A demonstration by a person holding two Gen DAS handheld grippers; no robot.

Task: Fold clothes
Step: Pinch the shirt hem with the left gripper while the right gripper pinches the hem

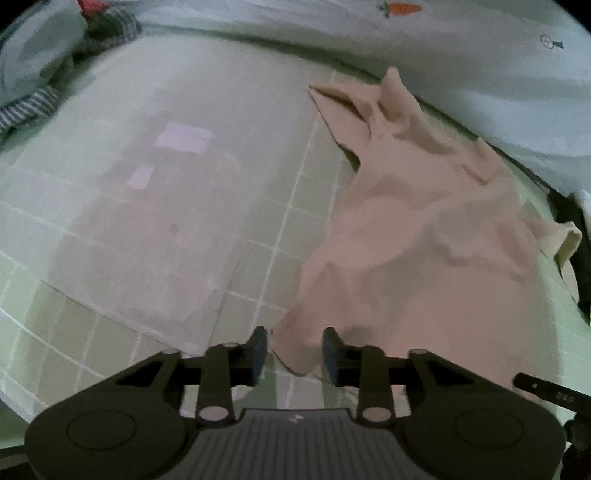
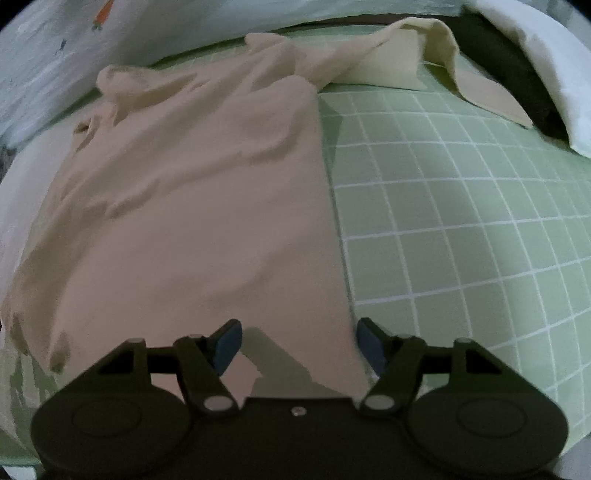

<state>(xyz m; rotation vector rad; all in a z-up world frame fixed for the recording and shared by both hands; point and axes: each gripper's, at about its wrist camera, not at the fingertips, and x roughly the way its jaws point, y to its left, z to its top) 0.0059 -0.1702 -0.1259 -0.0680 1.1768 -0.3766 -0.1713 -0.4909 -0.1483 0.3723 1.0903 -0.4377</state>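
Observation:
A pale pink garment (image 1: 424, 236) lies spread and rumpled on a green grid-patterned sheet (image 1: 110, 229). My left gripper (image 1: 294, 350) is open, its jaws on either side of the garment's near left corner, with cloth between them. In the right wrist view the same garment (image 2: 192, 206) covers the left half of the sheet (image 2: 461, 221). My right gripper (image 2: 297, 345) is open wide, its jaws straddling the garment's near right edge just above the cloth.
A cream cloth (image 2: 417, 48) lies at the far right beyond the garment. A striped grey garment (image 1: 33, 107) sits at the far left. A white blanket with a carrot print (image 1: 443, 33) runs along the back. Dark bedding (image 2: 517, 74) is at the right.

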